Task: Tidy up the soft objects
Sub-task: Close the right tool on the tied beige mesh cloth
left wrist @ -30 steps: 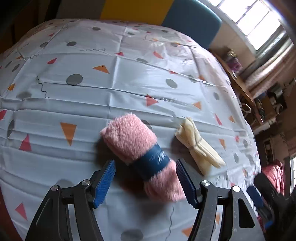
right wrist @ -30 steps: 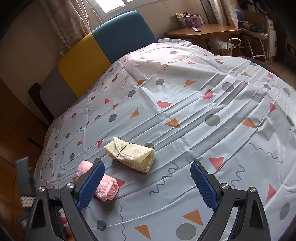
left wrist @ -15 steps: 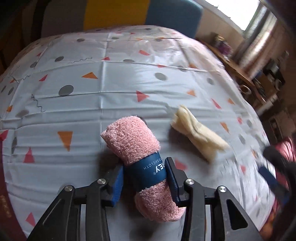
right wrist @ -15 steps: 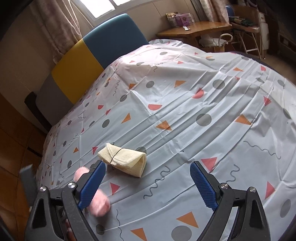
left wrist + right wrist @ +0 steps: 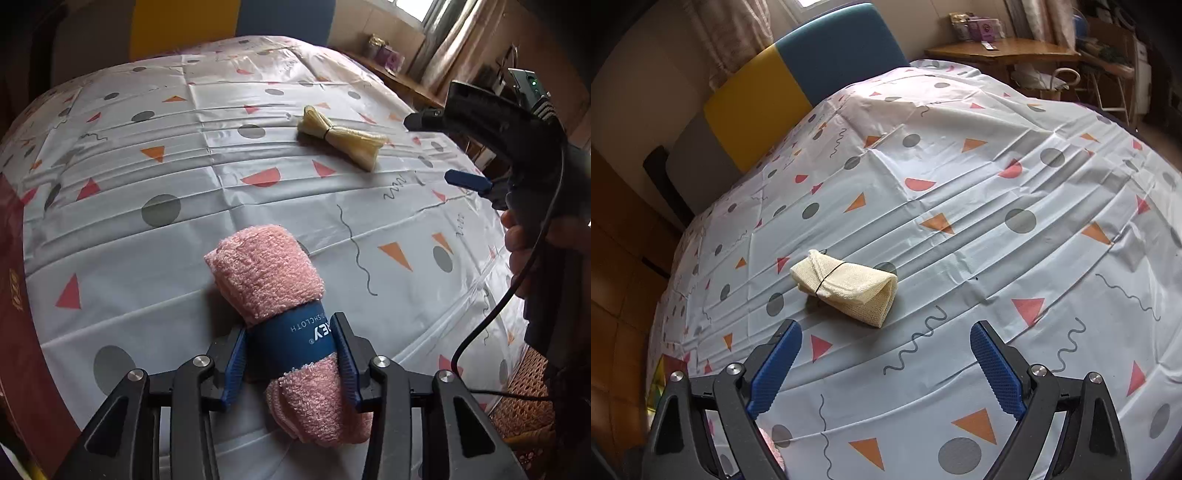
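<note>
Left wrist view shows two soft bundles on the patterned tablecloth (image 5: 258, 229). One is a rolled pink towel (image 5: 269, 280), lying close to the camera; the other is a cream cloth roll (image 5: 341, 138), well apart from it, farther up the table. One dark blue paper band (image 5: 295, 338) wraps the pink towel. Its white print reads upside down; "HCLOTH" and the letters "EY" with a registered mark can be made out, and the rest is hidden behind a finger. The left gripper (image 5: 291, 356) is clamped on the pink towel at that band, a blue pad pressed against each side; the figures show the jaws have just eased a little wider, with the towel between them. One thin black elastic cinches the cream roll near one end.

At the right of that view a person's hand (image 5: 517, 247) grips the handle of the right gripper (image 5: 886, 363). In the right wrist view its two blue pads stand wide apart with nothing between them, over the cloth just short of the cream roll (image 5: 846, 288). A sliver of pink shows at the bottom edge.
</note>
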Motion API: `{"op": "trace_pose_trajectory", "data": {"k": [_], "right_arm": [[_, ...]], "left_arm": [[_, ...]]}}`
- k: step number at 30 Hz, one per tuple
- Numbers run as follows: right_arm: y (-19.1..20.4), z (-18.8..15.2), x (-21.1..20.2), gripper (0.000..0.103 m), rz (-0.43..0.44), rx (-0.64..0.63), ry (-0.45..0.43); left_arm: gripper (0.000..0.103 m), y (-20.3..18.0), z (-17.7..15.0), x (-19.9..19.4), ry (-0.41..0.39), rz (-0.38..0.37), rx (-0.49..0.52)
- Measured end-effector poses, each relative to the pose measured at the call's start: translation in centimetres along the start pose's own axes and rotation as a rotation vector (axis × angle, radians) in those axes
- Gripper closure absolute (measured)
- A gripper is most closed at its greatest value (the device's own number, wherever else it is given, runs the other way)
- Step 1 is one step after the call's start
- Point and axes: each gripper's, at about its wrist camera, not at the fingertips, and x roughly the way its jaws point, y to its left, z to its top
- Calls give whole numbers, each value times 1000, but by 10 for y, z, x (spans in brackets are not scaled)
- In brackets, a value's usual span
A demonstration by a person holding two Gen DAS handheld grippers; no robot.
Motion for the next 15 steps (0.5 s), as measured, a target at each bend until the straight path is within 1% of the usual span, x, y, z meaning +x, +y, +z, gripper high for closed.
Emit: {"op": "trace_pose_trajectory", "data": {"k": [5,8,11,15], "right_arm": [[5,-2,2,9,24,-35,18],[17,-3,8,9,19,-97,39],[39,3,18,9,21,-238,71],[66,15,44,9,-27,-465,104]], "left_arm": [[57,2,-3,1,-24,-8,-18],[57,2,-7,-1,-34,-16,-22],[57,1,-10,0,-50,-22,-17],[57,5,-15,-4,-66,-31,-28]]}}
